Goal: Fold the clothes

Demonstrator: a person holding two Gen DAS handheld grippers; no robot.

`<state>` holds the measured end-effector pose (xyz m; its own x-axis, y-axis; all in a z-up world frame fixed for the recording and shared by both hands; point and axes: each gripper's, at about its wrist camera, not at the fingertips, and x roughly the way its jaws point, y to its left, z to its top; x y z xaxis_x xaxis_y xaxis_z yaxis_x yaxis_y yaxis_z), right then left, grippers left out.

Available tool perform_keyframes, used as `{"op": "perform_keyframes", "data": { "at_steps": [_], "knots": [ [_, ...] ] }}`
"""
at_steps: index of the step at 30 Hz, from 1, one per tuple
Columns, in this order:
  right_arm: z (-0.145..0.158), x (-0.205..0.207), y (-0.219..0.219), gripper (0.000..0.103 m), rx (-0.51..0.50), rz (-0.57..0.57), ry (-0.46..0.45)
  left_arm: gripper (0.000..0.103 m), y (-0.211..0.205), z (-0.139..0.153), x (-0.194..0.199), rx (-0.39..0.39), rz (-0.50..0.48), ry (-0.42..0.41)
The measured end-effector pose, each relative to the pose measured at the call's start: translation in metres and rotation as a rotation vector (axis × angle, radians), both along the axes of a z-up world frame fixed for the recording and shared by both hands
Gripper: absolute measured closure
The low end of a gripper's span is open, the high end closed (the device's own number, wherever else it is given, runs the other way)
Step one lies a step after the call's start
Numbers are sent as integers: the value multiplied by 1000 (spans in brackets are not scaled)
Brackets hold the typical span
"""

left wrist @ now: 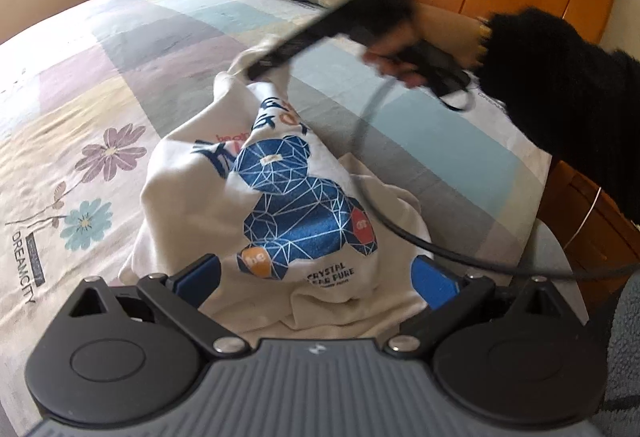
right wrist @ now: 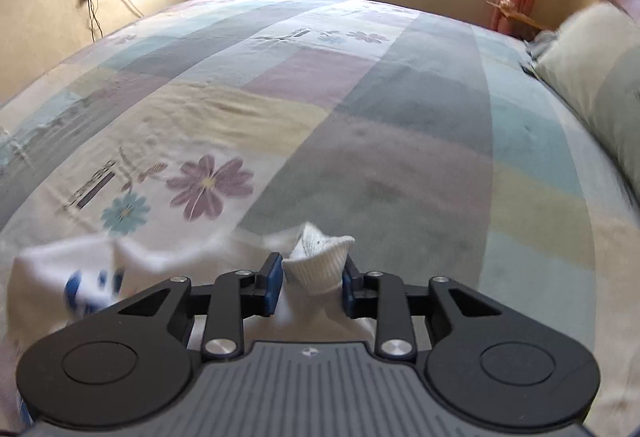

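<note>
Both tongs show—right tongs (right wrist: pixel 312 285) clamped on the white sweatshirt's (left wrist: pixel 280 197) ribbed cuff (right wrist: pixel 320 269), left tongs (left wrist: pixel 316 277) spread apart.

A: What colours are on the sweatshirt (left wrist: pixel 280 197)?
B: White, printed with a blue bear cut into pale triangles, plus orange and red patches.
A: And the bed cover (right wrist: pixel 360 117)?
B: Pastel blocks of grey, blue, yellow and lilac, with purple and blue flowers near its edge.
A: The hand-held gripper (left wrist: pixel 316 277)?
B: Black, with blue pads.
</note>
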<state>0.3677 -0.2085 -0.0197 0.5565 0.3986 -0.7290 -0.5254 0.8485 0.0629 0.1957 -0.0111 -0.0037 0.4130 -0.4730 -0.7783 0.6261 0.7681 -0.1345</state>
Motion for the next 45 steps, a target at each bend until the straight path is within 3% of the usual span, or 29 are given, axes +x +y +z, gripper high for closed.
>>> {"op": "perform_keyframes", "data": {
  "at_steps": [3,6,11,14,18,23,28,34,45],
  "knots": [
    [1,-36,-35,52,61,-28,26,2,0,-2,-2,1,-7,8],
    [0,-77,-63,32,107,-46,61,2,3,-7,-7,7,-9,16],
    [-18,-137,-70,14,130,-25,103,2,-2,-12,-15,10,-1,36],
    [-36,-161,-55,13,62,-25,78,2,-7,-11,-21,20,1,35],
    [-66,-166,-35,13,-103,-134,29,2,-14,-4,-29,28,0,26],
    [-84,-161,-38,11,-129,-270,-26,2,-18,3,-36,49,1,4],
    [-68,-159,-77,11,-170,-455,-115,2,-17,6,-37,66,0,-1],
    [-62,-142,-128,11,-240,-602,-172,2,-17,4,-33,71,-3,7],
    [-57,-106,-212,10,-279,-710,-114,2,-22,0,-29,74,-22,21]
  ]
}}
